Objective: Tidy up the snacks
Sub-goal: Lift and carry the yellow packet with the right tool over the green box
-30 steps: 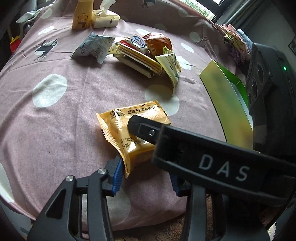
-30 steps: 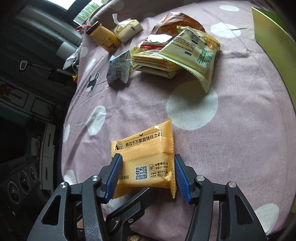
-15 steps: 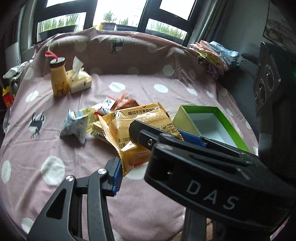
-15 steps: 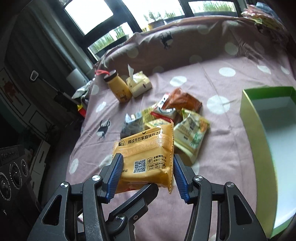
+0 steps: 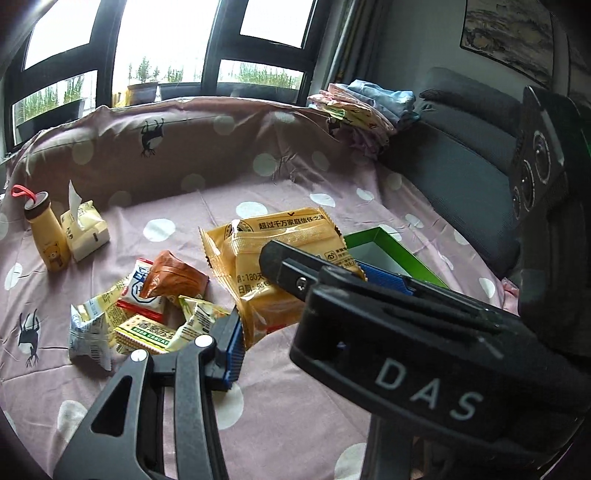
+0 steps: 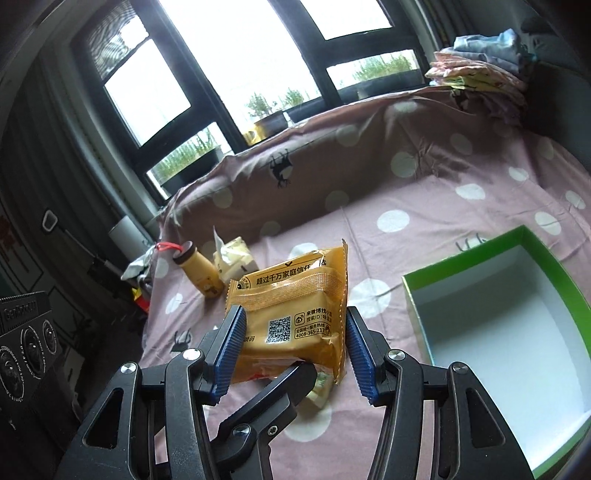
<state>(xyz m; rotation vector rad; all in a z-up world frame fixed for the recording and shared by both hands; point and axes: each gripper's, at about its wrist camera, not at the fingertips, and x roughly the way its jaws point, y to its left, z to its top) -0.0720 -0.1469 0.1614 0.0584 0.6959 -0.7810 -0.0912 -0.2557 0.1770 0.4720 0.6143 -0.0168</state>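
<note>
A home living room: a grey sofa [image 5: 461,162] covered with a pink polka-dot sheet [image 5: 295,192], folded laundry [image 6: 480,77] on the backrest, a framed picture [image 5: 509,33] on the wall, potted plants [image 6: 273,107] outside black-framed windows [image 5: 207,55].

We see blown-out daylight through the windows [image 5: 155,40], soft dim indoor light, faint shadows, heavy fisheye bending, black vignetted corners, sharp centres.

orange snack packet [image 5: 273,266] | clamped: both tools | lifted above bedsheet [image 5: 295,406]
</note>
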